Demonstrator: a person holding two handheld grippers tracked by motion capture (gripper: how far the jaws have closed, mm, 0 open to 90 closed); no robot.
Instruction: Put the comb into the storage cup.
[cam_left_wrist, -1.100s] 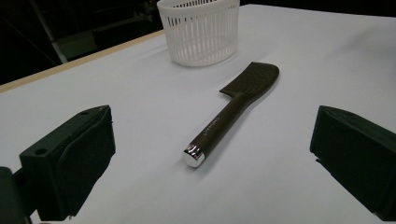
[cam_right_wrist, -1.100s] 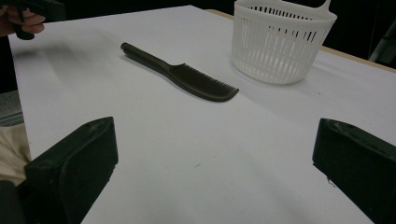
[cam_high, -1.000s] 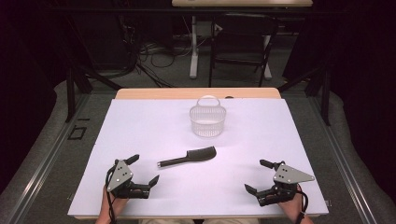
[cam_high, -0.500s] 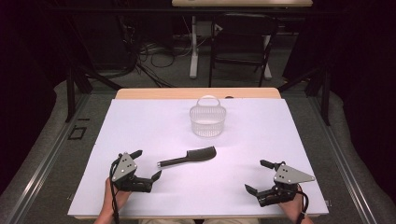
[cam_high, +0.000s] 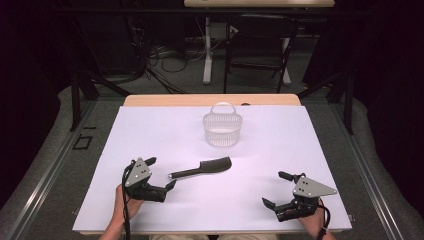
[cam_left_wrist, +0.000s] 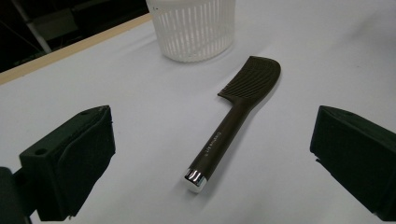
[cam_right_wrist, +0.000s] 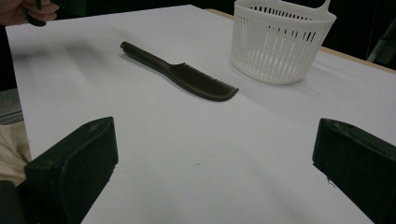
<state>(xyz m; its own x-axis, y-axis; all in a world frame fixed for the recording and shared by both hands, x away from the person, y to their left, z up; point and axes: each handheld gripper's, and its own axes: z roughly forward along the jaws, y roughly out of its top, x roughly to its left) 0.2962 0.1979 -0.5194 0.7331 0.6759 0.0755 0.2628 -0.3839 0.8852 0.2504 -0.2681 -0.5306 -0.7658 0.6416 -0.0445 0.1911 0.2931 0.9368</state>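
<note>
A dark brown comb (cam_high: 202, 168) lies flat on the white table, handle toward the left, toothed head toward the right. My left gripper (cam_high: 161, 174) is open just left of the handle's silver-tipped end; in the left gripper view the comb (cam_left_wrist: 238, 112) lies between and ahead of the two wide-apart jaws. A white slatted plastic basket (cam_high: 222, 129) stands upright behind the comb. My right gripper (cam_high: 279, 188) rests open near the front right of the table, well apart from the comb (cam_right_wrist: 182, 72) and the basket (cam_right_wrist: 279, 39).
The white table sheet (cam_high: 300, 145) ends at a wooden strip (cam_high: 210, 100) along the far edge. Beyond it stand dark chairs, a table leg and cables on the floor. A hand (cam_right_wrist: 23, 11) holding the other gripper shows at the top left of the right gripper view.
My left gripper has moved forward and to the right, closing in on the comb's handle end. The right gripper, comb and basket have stayed in place.
</note>
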